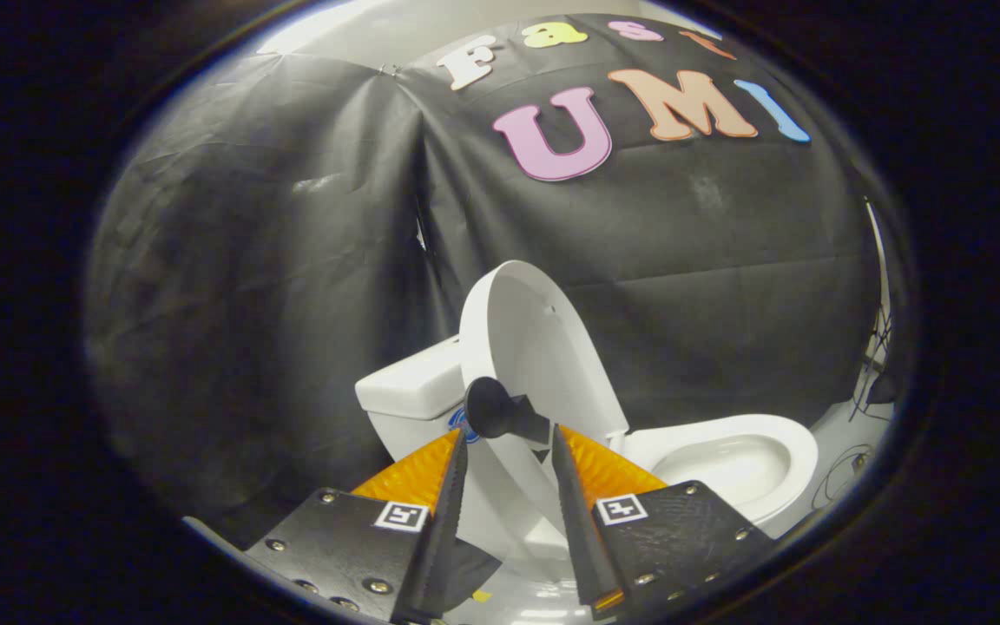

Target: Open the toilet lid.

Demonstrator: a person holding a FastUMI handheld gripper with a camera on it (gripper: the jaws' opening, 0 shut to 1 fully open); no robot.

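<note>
We see the claw (507, 443) at the bottom centre of the frame, fingers parted with a gap between them, not clamped on anything. The toilet lid (543, 347) stands in the middle of the frame, already raised near upright, its long axis running up and slightly left from the hinge; its lower edge drops down between the two fingers. A dark knob (491, 408) sticks out of the lid's near edge just ahead of the left finger tip; we cannot tell whether the finger touches it. The tank (409, 386) sits behind the lid, to the left of centre, and the lid leans toward it. The bowl and seat (747, 451) lie open at lower right, beyond the right finger.

We judge the lid almost fully open; what is left is a short push back toward the tank, so the lid lies dead ahead of the claw.

Writing: a blue mark on the tank near the knob, too hidden to read; square marker tags on both fingers
</note>
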